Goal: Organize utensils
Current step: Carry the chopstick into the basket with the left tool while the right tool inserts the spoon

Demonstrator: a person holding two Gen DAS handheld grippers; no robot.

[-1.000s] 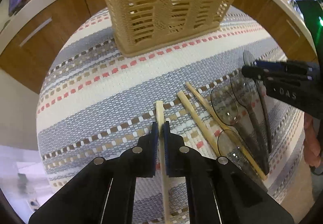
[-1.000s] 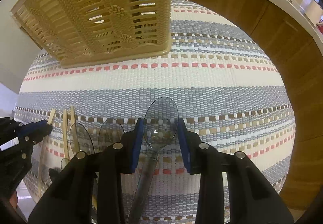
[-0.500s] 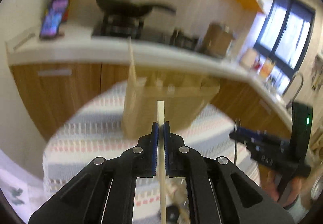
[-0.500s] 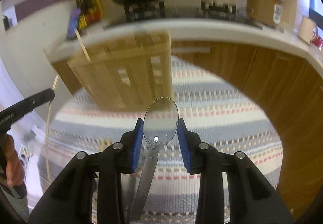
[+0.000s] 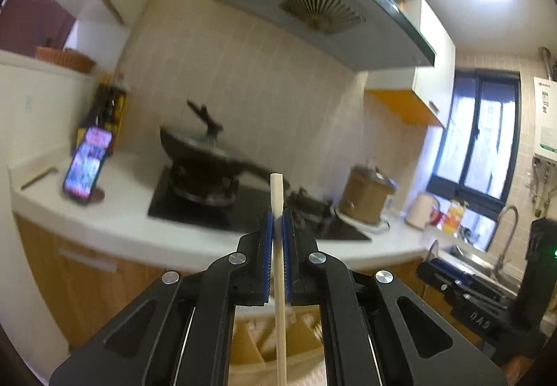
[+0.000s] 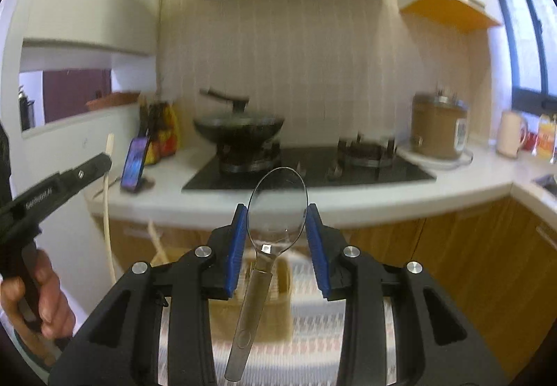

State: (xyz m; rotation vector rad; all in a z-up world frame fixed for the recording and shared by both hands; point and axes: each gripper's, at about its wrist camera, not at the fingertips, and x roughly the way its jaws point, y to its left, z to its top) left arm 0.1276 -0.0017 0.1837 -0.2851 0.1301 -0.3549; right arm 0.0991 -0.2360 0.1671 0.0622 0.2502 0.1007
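The chopstick (image 5: 277, 198) is pinched tight in the left gripper (image 5: 277, 229). The clear spoon (image 6: 276, 208) is clamped in the right gripper (image 6: 276, 236). Both are up above the basket (image 6: 259, 295). Next, I think, each must tip down into a slot.

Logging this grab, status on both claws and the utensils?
Left claw shut on chopstick. Right claw shut on clear spoon at the bowl. Basket below, on the striped cloth. Nothing blocking.
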